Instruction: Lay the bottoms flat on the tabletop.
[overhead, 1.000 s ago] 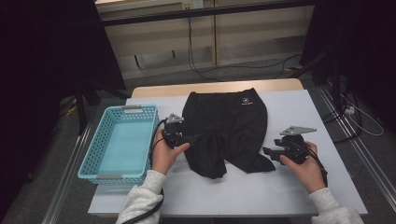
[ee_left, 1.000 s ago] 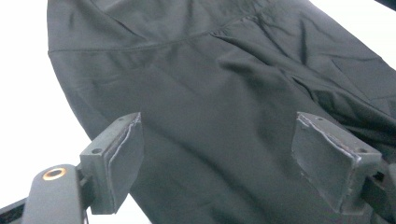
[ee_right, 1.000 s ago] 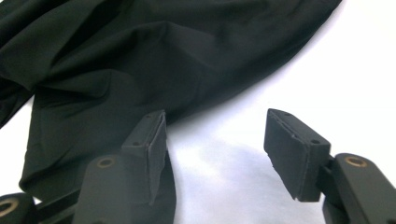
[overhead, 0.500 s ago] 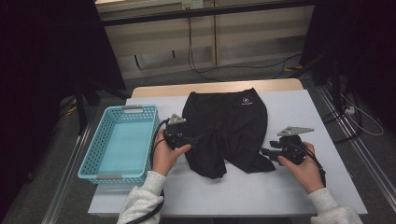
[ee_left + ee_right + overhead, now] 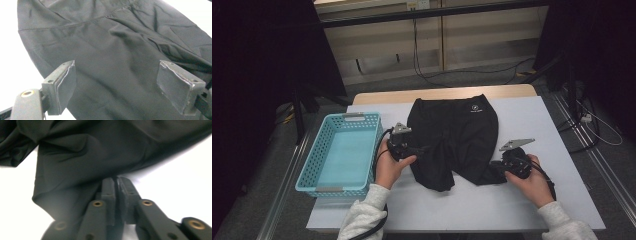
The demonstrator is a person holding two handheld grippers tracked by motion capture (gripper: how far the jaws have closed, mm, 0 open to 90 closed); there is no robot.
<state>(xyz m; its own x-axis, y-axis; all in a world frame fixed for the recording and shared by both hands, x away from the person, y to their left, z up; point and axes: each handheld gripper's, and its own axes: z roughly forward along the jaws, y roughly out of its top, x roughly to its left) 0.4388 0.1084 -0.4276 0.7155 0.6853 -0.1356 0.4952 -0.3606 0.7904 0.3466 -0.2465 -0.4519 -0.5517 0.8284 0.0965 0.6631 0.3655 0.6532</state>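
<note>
Two grippers work black shorts [image 5: 457,140] spread mid-table: the right gripper [image 5: 117,185] has just clamped their hem edge, having closed since a second ago; the left gripper [image 5: 117,85] gapes wide over the fabric. One small white logo [image 5: 472,109] near the waistband is unreadable.

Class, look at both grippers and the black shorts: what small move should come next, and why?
Probably close the left gripper: its jaws stand open over the black shorts, while the right gripper has just closed its jaws, seemingly on the hem of one leg. Both sides gripped would let the shorts be lifted or folded.
</note>
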